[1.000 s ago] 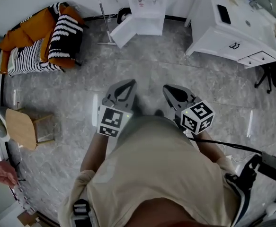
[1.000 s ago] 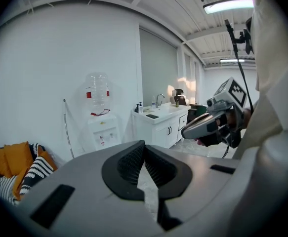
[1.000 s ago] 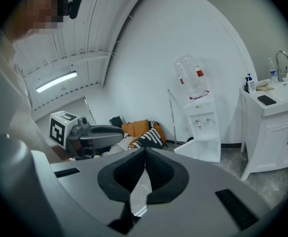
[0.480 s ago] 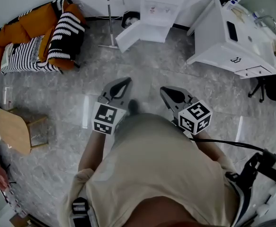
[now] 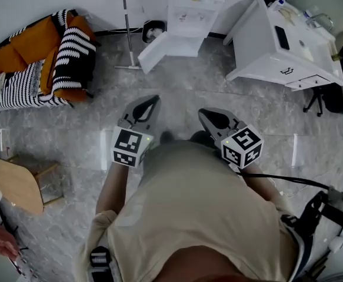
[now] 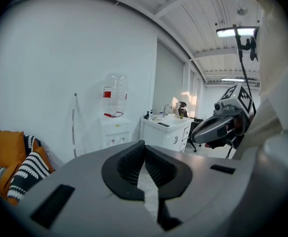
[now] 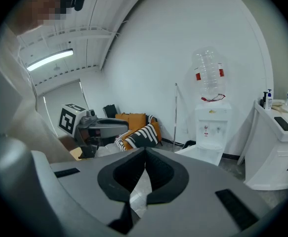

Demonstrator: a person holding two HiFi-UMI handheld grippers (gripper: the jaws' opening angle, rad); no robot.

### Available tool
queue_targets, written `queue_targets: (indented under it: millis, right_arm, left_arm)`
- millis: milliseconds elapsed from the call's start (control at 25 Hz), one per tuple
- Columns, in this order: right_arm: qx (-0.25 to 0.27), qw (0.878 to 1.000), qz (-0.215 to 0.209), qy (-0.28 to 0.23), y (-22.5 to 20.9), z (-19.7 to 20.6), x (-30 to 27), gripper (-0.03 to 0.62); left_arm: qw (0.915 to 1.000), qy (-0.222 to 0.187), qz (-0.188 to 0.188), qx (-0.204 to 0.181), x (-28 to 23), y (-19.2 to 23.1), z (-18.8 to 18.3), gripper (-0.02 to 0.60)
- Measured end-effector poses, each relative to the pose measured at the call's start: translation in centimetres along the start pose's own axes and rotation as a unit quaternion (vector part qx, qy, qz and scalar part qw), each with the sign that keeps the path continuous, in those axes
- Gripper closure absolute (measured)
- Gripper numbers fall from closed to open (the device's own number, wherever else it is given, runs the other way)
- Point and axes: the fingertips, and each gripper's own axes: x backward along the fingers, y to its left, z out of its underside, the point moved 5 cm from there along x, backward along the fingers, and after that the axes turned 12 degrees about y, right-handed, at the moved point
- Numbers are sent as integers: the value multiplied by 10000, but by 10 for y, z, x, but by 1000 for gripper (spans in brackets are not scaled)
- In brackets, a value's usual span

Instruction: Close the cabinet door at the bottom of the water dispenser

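Left gripper [image 5: 147, 103]: jaws closed tip to tip, nothing between them; left of centre in the head view.
Right gripper [image 5: 209, 117]: jaws likewise pressed together, empty; right of centre.
Change from a second ago: both grippers hold nearly the same frame positions, jaws unchanged; the wooden stool [image 5: 18, 184] has slid from middle left to lower left.
Hand pose: forearms reach out from the torso at lower centre; grippers side by side, apart, aimed at the frame top and tipped slightly down.
Cabinet door [image 5: 159, 49]: open, swung out leftward, upper centre, well apart from both grippers.
Water dispenser [image 5: 190, 7]: white, against the wall, top centre.
Surroundings: orange sofa [image 5: 36, 63] upper left; white counter [image 5: 277, 46] upper right.
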Motion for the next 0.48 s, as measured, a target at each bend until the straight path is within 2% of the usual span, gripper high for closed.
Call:
queue_targets:
  millis: [280,360,480]
  right_arm:
    - [-29,9999,-24,125,-11,-6,-7,577]
    - [-39,9999,-67,119,-20,-8,-9,577]
    - [-62,9997,-159,185,-35,-10,-12,577]
  left_arm:
    - [9998,163,150,-4,-17,2,-1,588]
    - [9998,184,91,16,-24,3,-3,588]
    - [9991,294,-117,286,-38,8,-3,588]
